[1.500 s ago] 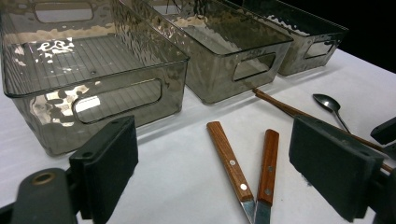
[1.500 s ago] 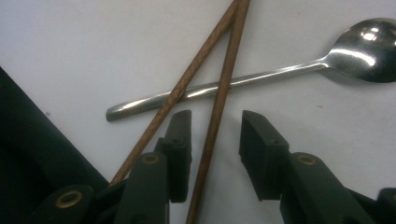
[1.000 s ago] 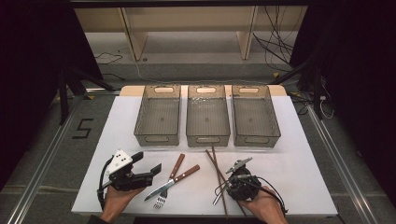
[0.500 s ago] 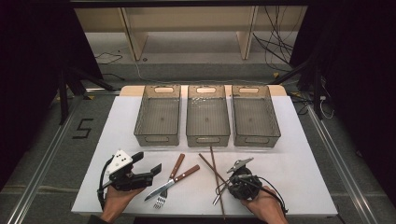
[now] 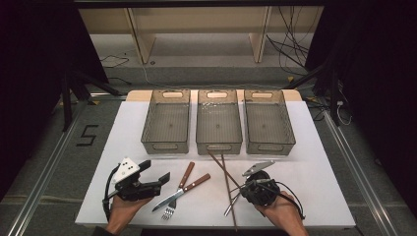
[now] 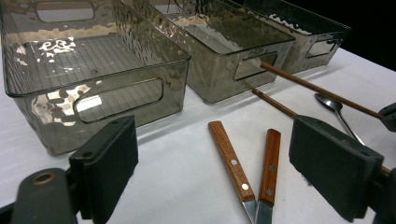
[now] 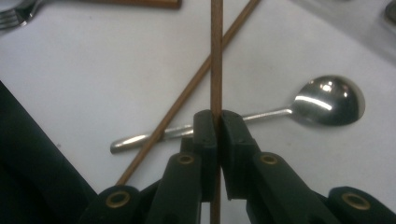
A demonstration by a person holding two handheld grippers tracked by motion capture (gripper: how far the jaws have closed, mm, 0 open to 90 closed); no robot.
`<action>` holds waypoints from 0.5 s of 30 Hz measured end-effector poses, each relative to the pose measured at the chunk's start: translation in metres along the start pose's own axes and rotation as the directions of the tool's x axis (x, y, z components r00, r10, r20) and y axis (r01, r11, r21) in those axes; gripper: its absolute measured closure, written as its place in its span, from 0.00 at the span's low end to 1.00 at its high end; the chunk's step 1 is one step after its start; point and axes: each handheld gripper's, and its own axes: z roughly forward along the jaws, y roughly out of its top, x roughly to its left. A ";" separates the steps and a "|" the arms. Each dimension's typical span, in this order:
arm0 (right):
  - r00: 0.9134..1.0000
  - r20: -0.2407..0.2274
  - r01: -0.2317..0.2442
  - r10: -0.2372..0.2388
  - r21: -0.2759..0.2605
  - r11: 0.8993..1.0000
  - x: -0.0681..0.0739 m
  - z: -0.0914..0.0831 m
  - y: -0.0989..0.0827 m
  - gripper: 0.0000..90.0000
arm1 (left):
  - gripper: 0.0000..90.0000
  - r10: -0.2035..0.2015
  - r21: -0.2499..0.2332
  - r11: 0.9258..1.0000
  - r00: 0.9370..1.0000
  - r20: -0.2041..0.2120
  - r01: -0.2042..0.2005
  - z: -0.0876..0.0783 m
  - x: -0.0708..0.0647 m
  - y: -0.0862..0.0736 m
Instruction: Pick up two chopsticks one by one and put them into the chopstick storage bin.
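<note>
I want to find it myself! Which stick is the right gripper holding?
Look at the white table, in front of the three grey bins. Near the spoon two brown chopsticks cross. Yours is the chopstick clamped between the right gripper jaws; the other chopstick lies slanted on the table.

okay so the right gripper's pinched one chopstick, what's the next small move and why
Probably lift it a little, straight up. The right gripper is shut on one chopstick, which crosses the other chopstick and lies above the spoon. Raising it first should free it without dragging those two along. The three bins stand beyond, so carrying it toward one of them would likely follow.
</note>
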 end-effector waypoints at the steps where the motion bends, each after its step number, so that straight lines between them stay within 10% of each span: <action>1: 1.000 0.004 0.000 0.000 -0.006 1.000 0.000 0.000 0.002 0.95 | 0.17 0.000 0.000 1.000 1.000 0.000 0.000 0.000 0.000 0.000; 15: 1.000 -0.018 -0.004 0.002 -0.113 0.994 -0.004 -0.004 0.051 0.95 | 0.17 -0.007 -0.007 1.000 1.000 -0.003 0.007 0.000 0.001 0.000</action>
